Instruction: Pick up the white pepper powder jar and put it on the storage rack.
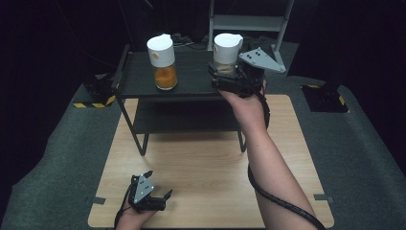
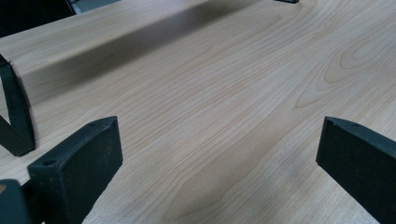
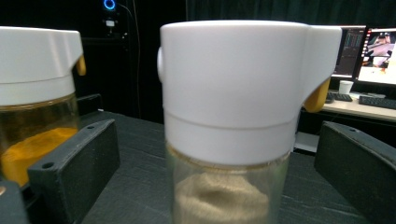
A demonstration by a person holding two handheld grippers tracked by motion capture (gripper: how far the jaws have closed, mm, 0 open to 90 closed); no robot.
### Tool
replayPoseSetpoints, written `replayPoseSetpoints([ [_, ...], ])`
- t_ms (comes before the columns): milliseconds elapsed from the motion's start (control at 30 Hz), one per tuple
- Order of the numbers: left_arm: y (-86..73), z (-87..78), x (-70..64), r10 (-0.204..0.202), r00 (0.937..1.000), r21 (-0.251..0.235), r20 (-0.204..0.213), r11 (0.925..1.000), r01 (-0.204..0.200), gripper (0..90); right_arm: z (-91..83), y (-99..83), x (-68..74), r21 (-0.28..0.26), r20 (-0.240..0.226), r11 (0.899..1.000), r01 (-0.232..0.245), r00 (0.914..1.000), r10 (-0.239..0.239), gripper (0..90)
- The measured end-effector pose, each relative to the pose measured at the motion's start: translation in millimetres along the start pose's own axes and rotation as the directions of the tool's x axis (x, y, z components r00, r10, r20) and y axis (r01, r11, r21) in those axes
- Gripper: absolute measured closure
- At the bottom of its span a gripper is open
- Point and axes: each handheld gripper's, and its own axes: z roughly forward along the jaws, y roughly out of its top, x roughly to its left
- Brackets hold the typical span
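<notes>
From the high view, your right gripper (image 1: 229, 76) is up at the black shelf (image 1: 191, 72), reaching at the right-hand jar (image 1: 226, 53), the one with the white lid and pale contents. The jar stands upright on the shelf top near its right end, and the gripper's body sits low against the side facing you, hiding the glass part. A second jar (image 1: 163, 62) with orange powder stands upright on the same shelf, well apart to the left. Your left gripper (image 1: 155, 196) rests low on the wooden table (image 1: 206, 163), near the front edge at the left, with nothing between its jaws.

In the left gripper view, your jaws stand wide apart over bare wood grain; a black leg of the shelf (image 2: 16, 116) shows at the far left (its shadow runs across the boards behind).

In the right gripper view, the pale jar (image 3: 233, 116) stands squarely between your two jaws, very close to the camera. The jaws are spread apart, one on either side of it, and there is a visible gap between each pad and the glass, so nothing is clamped. The jar's white lid has a yellow-orange spout tab on its right. The orange jar (image 3: 32, 107) shows at the left edge, behind the left jaw.
</notes>
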Motion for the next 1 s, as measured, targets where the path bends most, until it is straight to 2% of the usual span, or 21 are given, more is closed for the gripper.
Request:
replayPoseSetpoints([
  [433, 0.9, 0.4, -0.9, 0.005, 1.0000, 0.005, 0.000, 1.0000, -0.005, 0.7, -24.7, -10.0, 7.4, -0.020, -0.030, 1.000, 0.014, 0.9994, -0.015, 0.0],
  [600, 1.2, 0.9, -1.1, 0.009, 1.0000, 0.006, 0.001, 0.9999, -0.009, 0.7, -38.1, -11.7, 11.3, -0.041, -0.037, 0.998, 0.043, 0.9983, -0.045, 0.0],
  [1000, 1.1, 0.9, -1.4, 0.014, 0.9999, 0.006, 0.000, 0.9999, -0.014, 0.7, -62.8, -22.9, 19.6, -0.054, -0.051, 0.995, 0.078, 0.9954, -0.080, 0.0],
])
